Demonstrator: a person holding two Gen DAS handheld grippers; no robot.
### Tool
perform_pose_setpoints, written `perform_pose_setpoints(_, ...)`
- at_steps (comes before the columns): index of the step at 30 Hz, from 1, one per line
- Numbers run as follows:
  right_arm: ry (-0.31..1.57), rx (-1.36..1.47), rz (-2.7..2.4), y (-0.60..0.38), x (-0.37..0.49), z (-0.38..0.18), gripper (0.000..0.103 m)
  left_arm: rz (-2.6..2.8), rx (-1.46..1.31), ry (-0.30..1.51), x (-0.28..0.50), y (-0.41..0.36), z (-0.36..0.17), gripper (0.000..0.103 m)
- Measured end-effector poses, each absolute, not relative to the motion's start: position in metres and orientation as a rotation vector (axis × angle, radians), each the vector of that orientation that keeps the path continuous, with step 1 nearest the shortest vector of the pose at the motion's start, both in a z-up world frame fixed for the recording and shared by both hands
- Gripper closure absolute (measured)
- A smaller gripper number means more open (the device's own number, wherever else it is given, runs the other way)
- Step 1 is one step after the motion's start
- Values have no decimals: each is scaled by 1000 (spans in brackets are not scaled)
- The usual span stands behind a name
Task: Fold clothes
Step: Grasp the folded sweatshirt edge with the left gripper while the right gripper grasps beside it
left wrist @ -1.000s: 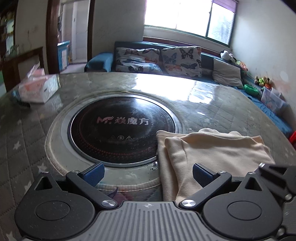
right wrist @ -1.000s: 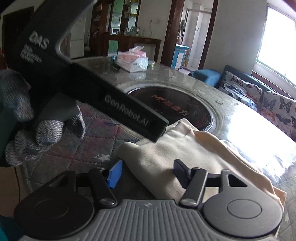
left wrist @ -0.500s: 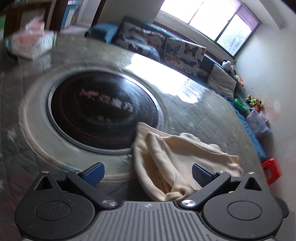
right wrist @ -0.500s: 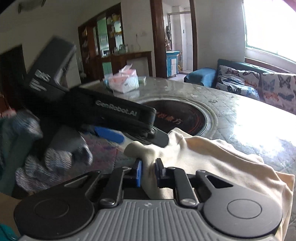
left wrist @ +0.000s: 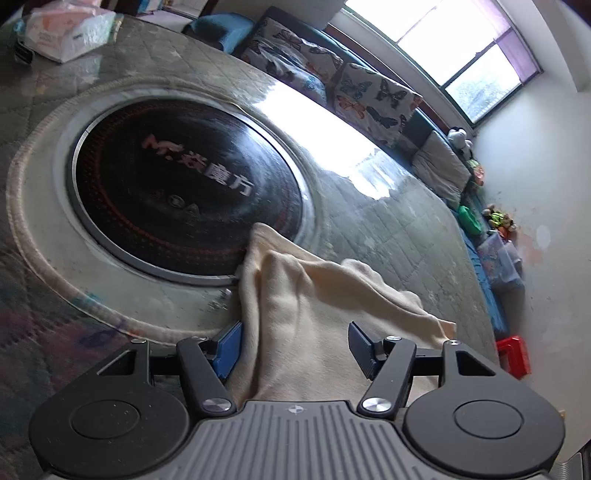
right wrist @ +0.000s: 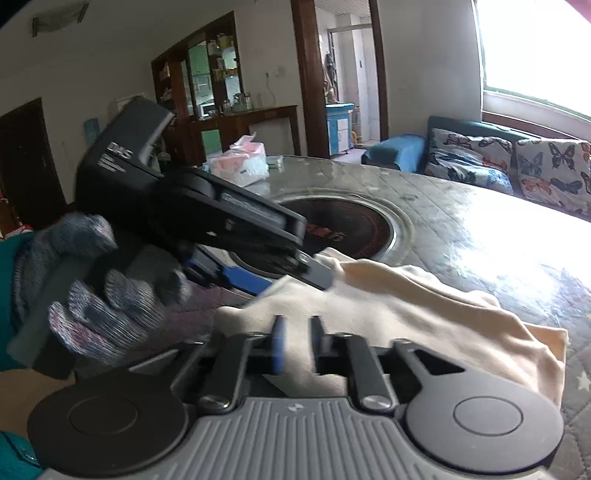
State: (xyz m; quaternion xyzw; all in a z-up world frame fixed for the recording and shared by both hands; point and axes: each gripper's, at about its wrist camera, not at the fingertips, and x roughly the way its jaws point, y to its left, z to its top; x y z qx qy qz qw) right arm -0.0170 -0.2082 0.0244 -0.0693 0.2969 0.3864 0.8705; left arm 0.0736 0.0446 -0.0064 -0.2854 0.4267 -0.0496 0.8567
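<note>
A cream cloth (left wrist: 314, 306) lies partly folded on the quilted table (left wrist: 388, 229), one corner over the rim of the round black cooktop (left wrist: 184, 184). My left gripper (left wrist: 295, 349) is open, its jaws narrowed with a raised ridge of the cloth between them. In the right wrist view the cloth (right wrist: 424, 314) stretches to the right. My right gripper (right wrist: 298, 343) is shut on the cloth's near edge. The left gripper (right wrist: 295, 282) shows there too, held by a gloved hand (right wrist: 103, 295), its fingertips at the cloth's far corner.
A pink tissue pack (left wrist: 70, 29) sits at the table's far left. A sofa with butterfly cushions (left wrist: 332, 74) runs behind the table under the window. A red stool (left wrist: 513, 354) stands on the floor at the right. The cooktop (right wrist: 354, 229) lies just beyond the cloth.
My right gripper shut on the cloth's near edge. My left gripper tilted, moved onto the cloth and narrowed its jaws around it. The cloth bunched and rose.
</note>
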Motion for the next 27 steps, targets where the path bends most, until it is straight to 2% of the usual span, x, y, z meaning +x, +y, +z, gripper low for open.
perform_pose_setpoints(2, 620, -177, 819, -202, -19, 21, 65, -90, -590, 897, 73, 48, -6, 36)
perform_pose_setpoints(4, 626, -210, 844, -191, -21, 16, 64, -79, -582, 897, 72, 50, -5, 35)
perform_pose_setpoints(8, 615, -319, 872, -163, -26, 4, 49, -67, -578, 896, 68, 54, -4, 28)
perform_pose_setpoints(10, 602, -384, 851, -149, -26, -3, 49, -66, -582, 896, 67, 56, -4, 24)
perform_pose_setpoints(12, 595, -402, 833, -145, -22, -4, 54, -72, -591, 894, 67, 57, -5, 21)
perform_pose_setpoints(15, 582, -400, 816, -144, -22, -3, 81, -82, -616, 895, 68, 57, -5, 17)
perform_pose_setpoints(18, 586, -290, 815, -157, -15, 9, 86, -101, -657, 904, 70, 56, -6, 17)
perform_pose_setpoints(21, 580, -182, 822, -176, -11, 23, 87, -121, -702, 921, 74, 52, -11, 19)
perform_pose_setpoints(22, 581, -158, 826, -181, -10, 26, 87, -127, -717, 926, 76, 51, -12, 20)
perform_pose_setpoints(25, 599, -138, 848, -192, -12, 28, 87, -147, -762, 942, 81, 47, -17, 45)
perform_pose_setpoints(27, 611, -124, 862, -199, -13, 29, 86, -160, -792, 953, 84, 44, -21, 72)
